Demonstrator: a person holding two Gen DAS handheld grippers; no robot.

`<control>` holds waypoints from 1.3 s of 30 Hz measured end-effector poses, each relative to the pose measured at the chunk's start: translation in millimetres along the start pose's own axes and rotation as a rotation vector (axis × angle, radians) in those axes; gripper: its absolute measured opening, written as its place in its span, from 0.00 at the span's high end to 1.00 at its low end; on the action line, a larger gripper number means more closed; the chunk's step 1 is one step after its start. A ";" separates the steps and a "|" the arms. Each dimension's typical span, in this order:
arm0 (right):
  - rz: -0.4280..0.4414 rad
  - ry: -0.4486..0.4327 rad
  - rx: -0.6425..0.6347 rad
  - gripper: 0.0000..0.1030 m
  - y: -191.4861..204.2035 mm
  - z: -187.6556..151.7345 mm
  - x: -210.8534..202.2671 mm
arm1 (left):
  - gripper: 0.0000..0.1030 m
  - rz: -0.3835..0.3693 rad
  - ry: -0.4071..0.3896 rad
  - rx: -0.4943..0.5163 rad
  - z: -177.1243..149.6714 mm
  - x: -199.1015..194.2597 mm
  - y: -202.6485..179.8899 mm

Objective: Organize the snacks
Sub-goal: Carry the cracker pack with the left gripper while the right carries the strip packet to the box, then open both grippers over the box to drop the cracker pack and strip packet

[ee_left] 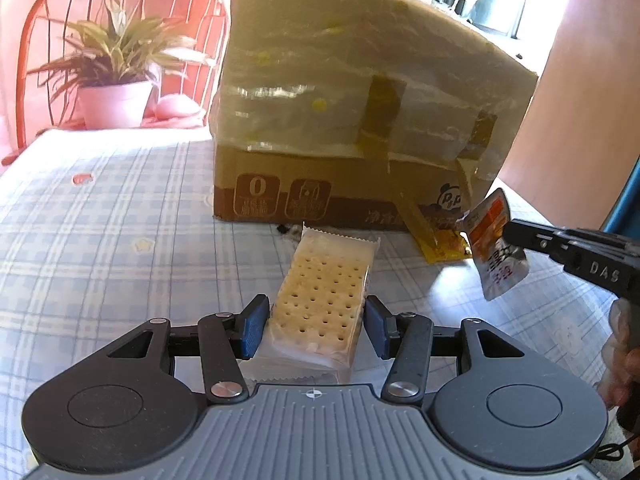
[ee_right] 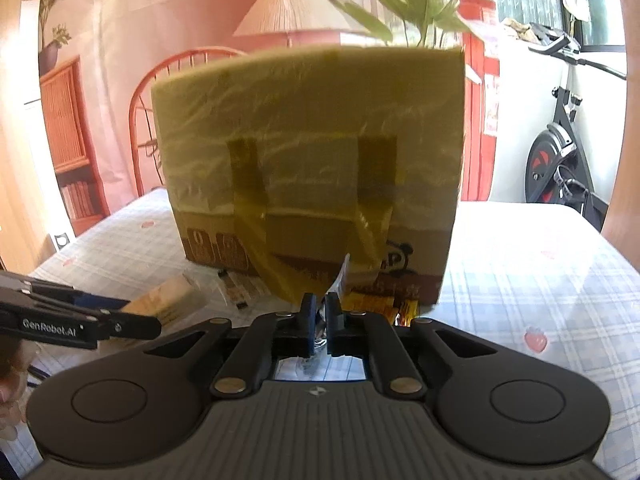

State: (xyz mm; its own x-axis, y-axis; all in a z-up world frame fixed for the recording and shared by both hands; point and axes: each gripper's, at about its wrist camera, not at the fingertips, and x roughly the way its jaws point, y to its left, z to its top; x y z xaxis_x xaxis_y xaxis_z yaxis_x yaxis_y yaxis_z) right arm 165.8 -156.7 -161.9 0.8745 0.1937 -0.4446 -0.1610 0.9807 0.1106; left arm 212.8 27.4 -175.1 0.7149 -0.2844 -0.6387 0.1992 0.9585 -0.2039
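The left hand-held gripper [ee_left: 316, 328] has its blue pads [ee_left: 253, 330] clamped on the two long sides of a clear-wrapped cracker packet [ee_left: 320, 300]. The packet points away toward twelve o'clock in the left wrist view, its far crimped end lying on the checked worktop [ee_left: 120, 208].

The right hand-held gripper [ee_right: 319, 312] has its jaws drawn together on a small silver and orange snack sachet [ee_left: 494, 248]. From the left wrist camera the sachet sits at about three o'clock, lifted clear of the worktop and tilted, pinched at its right edge. In the right wrist view only a thin sliver of it [ee_right: 340, 276] shows edge-on above the pads.

A tall cardboard box [ee_left: 360, 120], wrapped in glossy tape with dark tape strips on its front, stands on the worktop at twelve o'clock, just beyond the cracker packet. At its base, toward two o'clock from the packet, lie yellow wrapped snacks [ee_left: 444, 246], touching the box's lower edge.

A potted plant [ee_left: 116, 80] sits at ten o'clock in front of a red wire chair [ee_left: 48, 20]. In the right wrist view an exercise bike [ee_right: 560, 152] stands at three o'clock and a lamp [ee_right: 294, 12] at twelve, behind the box.
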 end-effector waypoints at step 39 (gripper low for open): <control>-0.017 -0.240 -0.086 0.96 -31.3 181.7 54.8 | 0.47 -0.073 -0.256 0.167 234.5 27.0 -53.9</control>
State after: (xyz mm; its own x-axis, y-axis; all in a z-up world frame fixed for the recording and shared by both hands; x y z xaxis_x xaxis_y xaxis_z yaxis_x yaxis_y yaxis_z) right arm 301.9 -181.4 -28.2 0.9595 0.1754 -0.2205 -0.1743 0.9844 0.0245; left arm 378.6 -27.6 -7.3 0.8360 -0.3587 -0.4154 0.3481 0.9317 -0.1040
